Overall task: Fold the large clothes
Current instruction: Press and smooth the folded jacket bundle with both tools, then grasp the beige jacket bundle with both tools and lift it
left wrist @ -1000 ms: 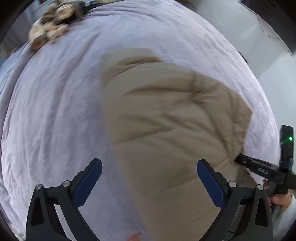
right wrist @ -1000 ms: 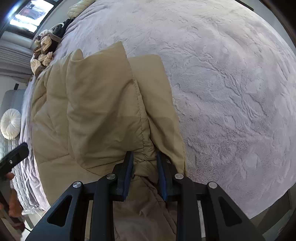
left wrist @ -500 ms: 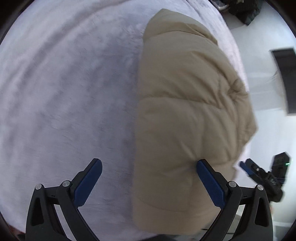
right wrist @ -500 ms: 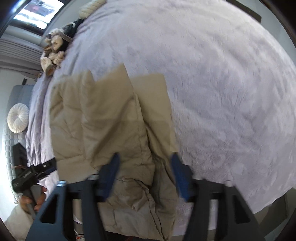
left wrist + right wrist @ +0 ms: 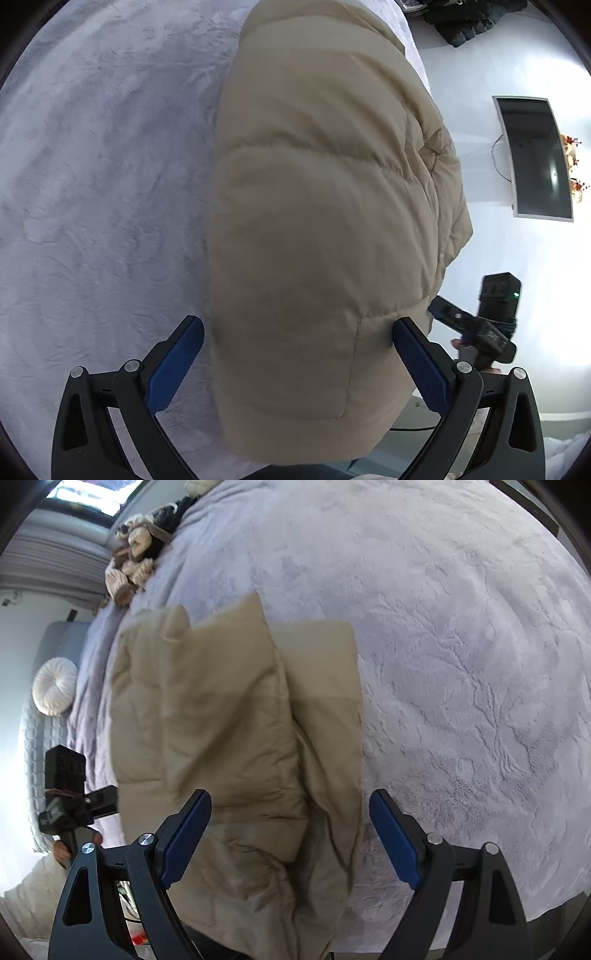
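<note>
The left gripper (image 5: pixel 299 350) is spread wide around the tan puffer jacket (image 5: pixel 325 206). The right gripper (image 5: pixel 291 827) is spread wide above it, holding nothing. Both point across the lilac bedspread (image 5: pixel 461 646).

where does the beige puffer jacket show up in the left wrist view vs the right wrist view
Left wrist view: the beige puffer jacket fills the centre, from the top edge down between the open jaws.
Right wrist view: it lies left of centre, its near end between the open jaws.
Shared landmark: the lilac plush blanket under the jacket.
</note>
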Motion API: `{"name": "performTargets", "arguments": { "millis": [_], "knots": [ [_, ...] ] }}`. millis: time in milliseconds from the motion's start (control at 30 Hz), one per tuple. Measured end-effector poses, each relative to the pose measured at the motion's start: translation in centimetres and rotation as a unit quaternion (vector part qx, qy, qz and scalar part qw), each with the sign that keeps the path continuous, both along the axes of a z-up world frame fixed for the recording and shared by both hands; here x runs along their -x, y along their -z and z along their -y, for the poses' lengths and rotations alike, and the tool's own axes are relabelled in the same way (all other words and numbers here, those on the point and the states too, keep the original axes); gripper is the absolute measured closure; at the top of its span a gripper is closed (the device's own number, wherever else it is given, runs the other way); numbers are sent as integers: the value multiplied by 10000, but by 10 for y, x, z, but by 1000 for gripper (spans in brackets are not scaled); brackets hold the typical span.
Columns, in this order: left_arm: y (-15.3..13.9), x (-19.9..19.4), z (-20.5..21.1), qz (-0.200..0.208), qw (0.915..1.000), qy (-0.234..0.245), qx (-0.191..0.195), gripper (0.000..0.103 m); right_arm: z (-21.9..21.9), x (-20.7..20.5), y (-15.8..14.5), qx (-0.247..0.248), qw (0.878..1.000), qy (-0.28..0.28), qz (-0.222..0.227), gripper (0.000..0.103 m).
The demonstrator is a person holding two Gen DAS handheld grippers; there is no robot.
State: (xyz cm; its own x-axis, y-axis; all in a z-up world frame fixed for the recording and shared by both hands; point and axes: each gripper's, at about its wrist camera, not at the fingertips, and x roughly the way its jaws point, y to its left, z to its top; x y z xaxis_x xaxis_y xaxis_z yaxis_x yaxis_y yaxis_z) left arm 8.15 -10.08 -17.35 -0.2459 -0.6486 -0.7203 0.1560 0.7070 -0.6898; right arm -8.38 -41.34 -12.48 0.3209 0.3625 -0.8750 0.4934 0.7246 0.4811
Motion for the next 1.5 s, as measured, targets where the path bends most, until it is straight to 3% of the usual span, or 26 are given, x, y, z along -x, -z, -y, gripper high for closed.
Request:
{"name": "performTargets", "arguments": {
  "millis": [233, 400, 700, 767, 1000, 1100, 1267, 1500],
  "knots": [
    [13, 3, 22, 65, 9999, 138, 30, 0, 3, -11, 27, -291, 9993, -152, -161, 14],
    [32, -2, 29, -123, 9995, 195, 199, 0, 15, -17, 49, -845, 9964, -90, 23, 14],
    [49, -4, 42, -326, 9984, 43, 466, 0, 14, -44, 85, -1914, 9804, -225, 405, 13],
    [55, -5, 46, -406, 9979, 30, 507, 0, 15, -50, 95, -2041, 9779, -251, 377, 7],
    [53, -5, 71, -467, 9985, 105, 267, 0, 15, -57, 101, -2289, 9728, -124, 347, 6],
    [46, -1, 78, -340, 9991, 136, 205, 0, 12, -59, 102, -2496, 9678, -6, 331, 17],
    [30, 5, 84, -124, 9994, 151, 294, 6, 12, -57, 88, -2584, 9641, 17, 609, 49],
    [2, 11, 95, 155, 9986, 222, 460, 6, 10, -45, 67, -2639, 9595, 179, 965, 58]
  ]
}}
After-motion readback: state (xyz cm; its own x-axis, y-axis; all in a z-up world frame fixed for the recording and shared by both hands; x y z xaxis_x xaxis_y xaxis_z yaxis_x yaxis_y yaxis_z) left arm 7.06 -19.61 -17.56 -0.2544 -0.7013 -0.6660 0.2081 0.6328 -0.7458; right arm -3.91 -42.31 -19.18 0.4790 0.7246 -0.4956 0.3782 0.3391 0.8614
